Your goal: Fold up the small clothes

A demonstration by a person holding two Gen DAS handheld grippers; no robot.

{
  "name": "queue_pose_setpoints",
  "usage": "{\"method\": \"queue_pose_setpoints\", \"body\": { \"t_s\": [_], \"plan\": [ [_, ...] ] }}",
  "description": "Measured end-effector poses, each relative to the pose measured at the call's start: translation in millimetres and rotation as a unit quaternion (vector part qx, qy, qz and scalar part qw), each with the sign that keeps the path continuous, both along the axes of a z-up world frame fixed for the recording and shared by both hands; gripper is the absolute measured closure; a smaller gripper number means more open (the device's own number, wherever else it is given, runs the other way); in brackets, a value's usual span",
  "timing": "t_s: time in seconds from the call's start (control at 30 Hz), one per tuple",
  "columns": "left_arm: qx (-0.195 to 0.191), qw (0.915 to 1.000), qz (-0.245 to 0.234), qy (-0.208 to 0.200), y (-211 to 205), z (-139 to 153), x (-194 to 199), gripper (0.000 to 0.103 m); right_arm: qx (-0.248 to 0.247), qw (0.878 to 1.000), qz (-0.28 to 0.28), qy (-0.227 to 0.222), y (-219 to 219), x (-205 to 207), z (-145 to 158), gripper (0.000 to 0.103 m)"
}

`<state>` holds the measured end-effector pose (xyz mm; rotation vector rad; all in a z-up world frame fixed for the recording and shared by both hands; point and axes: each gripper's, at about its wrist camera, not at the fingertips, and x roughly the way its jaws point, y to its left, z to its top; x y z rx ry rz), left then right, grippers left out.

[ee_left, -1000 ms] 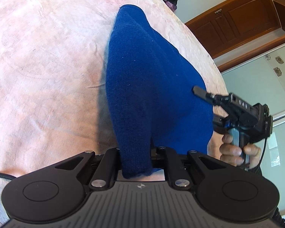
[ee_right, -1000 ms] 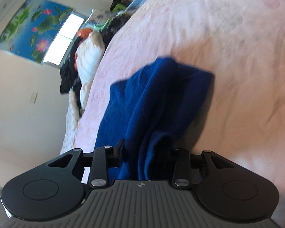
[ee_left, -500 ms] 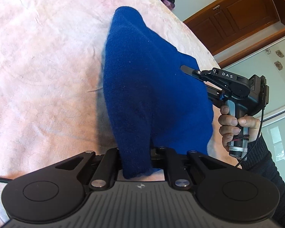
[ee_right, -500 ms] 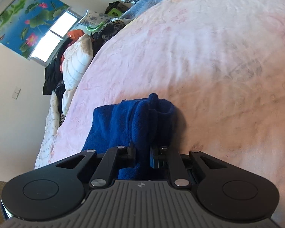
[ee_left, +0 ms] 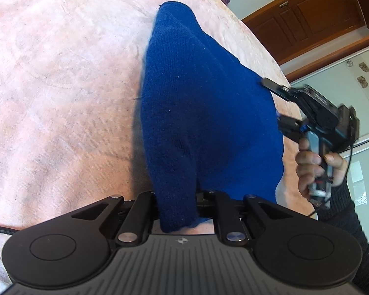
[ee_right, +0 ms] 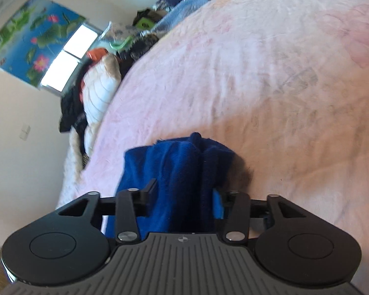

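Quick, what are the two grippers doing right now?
Left gripper: closed, pinching the blue sweater.
Right gripper: its jaws have just been opening; sweater between them, no longer squeezed.

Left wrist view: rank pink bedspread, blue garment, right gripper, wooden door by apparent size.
1. pink bedspread
2. blue garment
3. wooden door and right gripper: similar in frame, and the gripper is far nearer, so unranked.

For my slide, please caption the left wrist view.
Left gripper pinches blue garment over pink bedsheet.
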<state>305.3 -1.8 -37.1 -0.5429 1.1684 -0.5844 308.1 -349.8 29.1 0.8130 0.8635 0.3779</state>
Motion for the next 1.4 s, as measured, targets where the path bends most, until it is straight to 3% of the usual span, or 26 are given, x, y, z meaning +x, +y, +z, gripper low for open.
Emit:
{"method": "queue_pose_setpoints", "body": {
  "t_s": [0.13, 0.3, 0.47, 0.57, 0.67, 0.7, 0.73, 0.8, 0.97, 1.03, 1.1, 1.17, 1.2, 1.23, 1.3, 1.33, 1.4],
  "plan": [
    [-0.002, 1.0, 0.002, 0.001, 3, 1, -6, 0.091, 0.001, 1.0, 0.008, -0.02, -15, -50, 9, 0.038],
    [-0.015, 0.9997, 0.008, 0.015, 4, -1, -5, 0.09, 0.001, 0.999, 0.042, 0.005, 0, -97, -12, 0.038],
    [-0.022, 0.9994, 0.007, 0.026, 7, -1, -7, 0.09, 0.082, 0.994, 0.068, 0.019, 32, -106, -36, 0.037],
    [-0.028, 0.9991, 0.008, 0.033, 10, 1, -7, 0.09, 0.17, 0.981, 0.085, 0.033, 39, -105, -42, 0.037],
    [-0.007, 0.9999, -0.006, 0.011, 7, 13, -10, 0.09, 0.218, 0.97, 0.105, 0.012, 37, -109, -27, 0.051],
    [0.004, 0.9999, -0.012, 0.001, 5, 18, -12, 0.09, 0.223, 0.969, 0.109, 0.006, 34, -110, -20, 0.062],
    [0.021, 0.9995, -0.019, -0.012, 1, 22, -14, 0.09, 0.213, 0.971, 0.108, 0.007, 32, -109, -13, 0.074],
    [0.048, 0.9979, -0.029, -0.034, -5, 28, -19, 0.09, 0.168, 0.979, 0.11, 0.018, 34, -108, -5, 0.085],
    [0.118, 0.989, -0.044, -0.078, -19, 30, -36, 0.088, 0.017, 0.99, 0.122, 0.072, 49, -122, -6, 0.083],
    [0.131, 0.9867, -0.055, -0.079, -15, 38, -47, 0.083, -0.036, 0.991, 0.115, 0.054, 49, -137, 5, 0.082],
    [0.144, 0.9818, -0.071, -0.101, -7, 54, -64, 0.08, -0.074, 0.993, 0.095, 0.008, 45, -153, 29, 0.082],
    [0.165, 0.9725, -0.074, -0.147, 1, 76, -81, 0.08, -0.096, 0.99, 0.088, -0.046, 47, -162, 53, 0.077],
    [0.177, 0.9659, -0.073, -0.174, 1, 85, -87, 0.08, -0.099, 0.989, 0.088, -0.066, 50, -160, 63, 0.069],
    [0.197, 0.9559, -0.069, -0.207, -4, 94, -91, 0.08, -0.099, 0.988, 0.09, -0.076, 56, -156, 70, 0.062],
    [0.225, 0.9368, -0.066, -0.26, -18, 103, -94, 0.08, -0.09, 0.987, 0.1, -0.091, 67, -140, 77, 0.059],
    [0.227, 0.9315, -0.071, -0.275, -27, 103, -93, 0.08, -0.086, 0.987, 0.102, -0.092, 72, -132, 76, 0.048],
    [0.226, 0.9297, -0.084, -0.278, -42, 89, -83, 0.08, -0.081, 0.989, 0.103, -0.063, 81, -102, 61, 0.039]
  ]
}}
